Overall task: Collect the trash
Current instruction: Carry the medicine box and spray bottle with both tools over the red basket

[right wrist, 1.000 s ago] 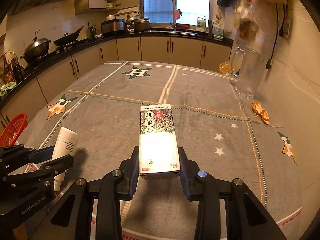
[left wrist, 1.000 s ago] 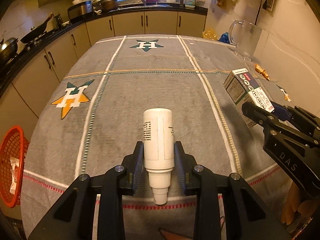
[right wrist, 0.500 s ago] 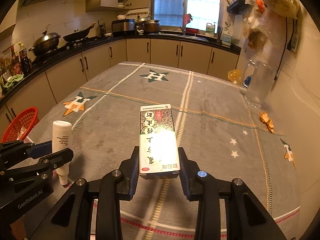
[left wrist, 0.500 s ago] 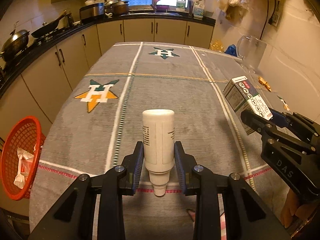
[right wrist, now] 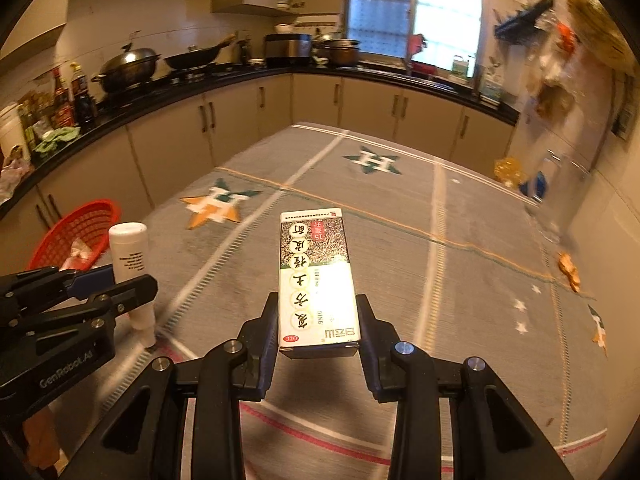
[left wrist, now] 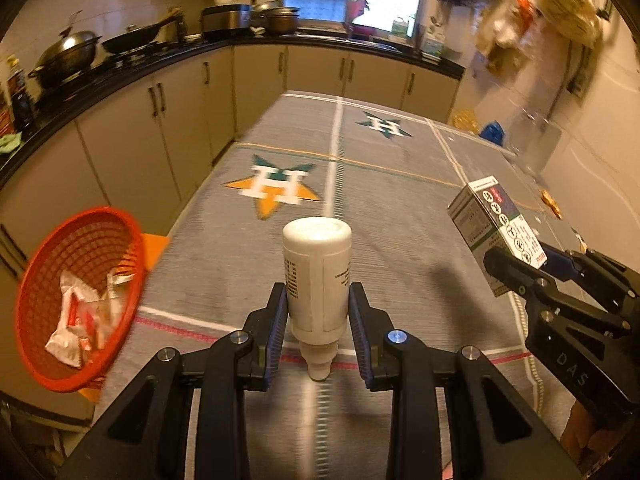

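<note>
White bottle (left wrist: 317, 276) pinched tight in the left claw (left wrist: 318, 330), cap end pointing back at the camera, flat bottom pointing far away, long side lined up with the claw's two fingers. Red basket (left wrist: 80, 292) down low on the left, past the near left edge of the table (left wrist: 400, 216), with crumpled wrappers inside. So, basket to the left of the bottle and lower. Left claw closer to the basket. Paper box (right wrist: 316, 280) squeezed in the right claw (right wrist: 318, 334), long side pointing far too, well to the right of the bottle. Probably bottle first, then box.
</note>
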`<state>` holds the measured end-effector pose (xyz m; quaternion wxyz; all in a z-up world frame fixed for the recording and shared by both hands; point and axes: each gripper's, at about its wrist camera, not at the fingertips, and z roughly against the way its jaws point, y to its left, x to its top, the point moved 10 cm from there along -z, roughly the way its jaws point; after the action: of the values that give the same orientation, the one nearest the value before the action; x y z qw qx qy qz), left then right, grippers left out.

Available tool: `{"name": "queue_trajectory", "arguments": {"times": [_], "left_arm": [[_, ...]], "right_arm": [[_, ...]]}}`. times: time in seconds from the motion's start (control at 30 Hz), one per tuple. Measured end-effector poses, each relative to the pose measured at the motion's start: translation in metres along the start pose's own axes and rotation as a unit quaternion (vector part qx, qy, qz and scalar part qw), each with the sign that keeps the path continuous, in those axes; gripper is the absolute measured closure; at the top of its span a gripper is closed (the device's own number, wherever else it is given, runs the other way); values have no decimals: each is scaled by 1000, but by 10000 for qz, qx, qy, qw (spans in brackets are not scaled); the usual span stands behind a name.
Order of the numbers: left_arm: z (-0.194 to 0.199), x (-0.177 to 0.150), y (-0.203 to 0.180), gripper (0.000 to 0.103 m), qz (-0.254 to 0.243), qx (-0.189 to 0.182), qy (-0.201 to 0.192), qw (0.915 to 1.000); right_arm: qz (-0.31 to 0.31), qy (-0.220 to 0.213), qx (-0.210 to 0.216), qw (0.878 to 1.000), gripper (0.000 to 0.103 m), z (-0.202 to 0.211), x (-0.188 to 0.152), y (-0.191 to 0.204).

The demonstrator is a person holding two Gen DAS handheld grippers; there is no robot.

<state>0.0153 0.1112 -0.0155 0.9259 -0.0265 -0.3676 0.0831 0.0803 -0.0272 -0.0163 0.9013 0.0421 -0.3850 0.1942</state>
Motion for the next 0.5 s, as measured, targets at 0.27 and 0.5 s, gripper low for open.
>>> {"name": "queue_trajectory", "arguments": {"times": [0.27, 0.5], "left_arm": [[22, 2, 80, 74, 583, 342, -175, 9976], [45, -7, 166, 73, 1182, 768, -337, 9894]], "right_arm": [[384, 15, 683, 9969, 65, -9, 21, 80], [657, 50, 1357, 9886, 65, -11, 39, 151]]}}
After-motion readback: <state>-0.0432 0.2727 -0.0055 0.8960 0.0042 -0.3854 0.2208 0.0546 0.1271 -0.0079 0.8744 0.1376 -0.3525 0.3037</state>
